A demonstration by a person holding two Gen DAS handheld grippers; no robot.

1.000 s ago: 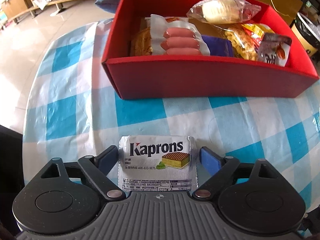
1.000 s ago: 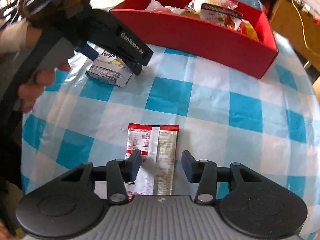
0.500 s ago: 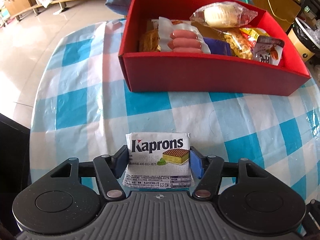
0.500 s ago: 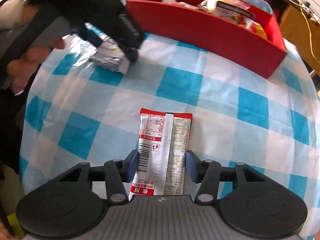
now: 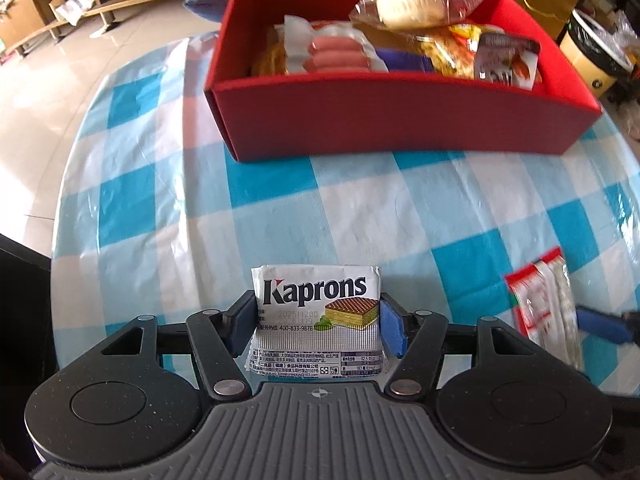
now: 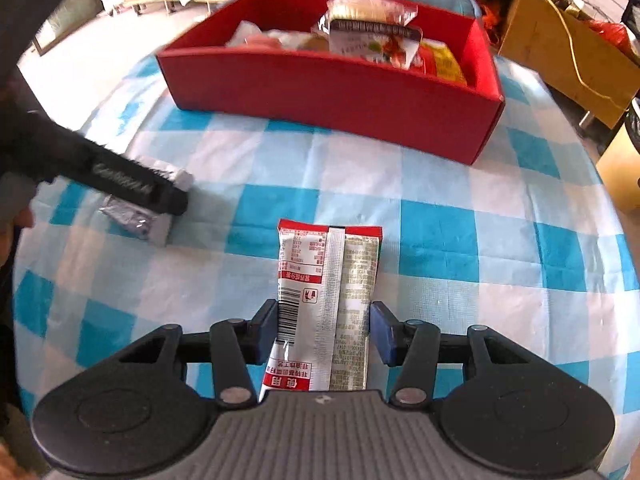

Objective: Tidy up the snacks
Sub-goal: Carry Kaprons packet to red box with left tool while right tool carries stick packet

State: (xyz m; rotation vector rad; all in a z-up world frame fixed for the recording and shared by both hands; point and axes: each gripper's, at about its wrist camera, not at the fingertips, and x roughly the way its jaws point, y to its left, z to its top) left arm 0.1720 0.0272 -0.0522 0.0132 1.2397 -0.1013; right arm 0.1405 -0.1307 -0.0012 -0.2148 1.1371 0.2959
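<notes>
The left gripper (image 5: 318, 330) is clenched on the white square Kaprons wafer packet (image 5: 318, 312), its blue pads pressing both side edges, and the packet appears raised just off the blue-and-white checked tablecloth (image 5: 160, 220). The right gripper (image 6: 323, 334) is clamped on the long red-and-white sachet with a barcode on its back (image 6: 326, 300); its pads squeeze the lower half, and the upper half sticks out forward, unsupported.

Both snacks are in hand, so the step in hand looks like the carry to the red rectangular cardboard box (image 5: 400, 120), which stands farther out on the table, well apart from both grippers. To do it well, I would keep both grips firm and raise each packet clearly above the box's near wall before moving forward, since a limp sachet end is likely to snag on the rim.

The box is already crowded: a clear pack of pink sausages (image 5: 340, 54) sits at the near left, a wrapped bun (image 5: 412, 6) lies on top farther back, and yellow and brown packets fill the right. The wafer probably fits best laid flat near the sausages; the sachet may slide in along the right. Going one hand at a time avoids the grippers colliding over the box.
</notes>
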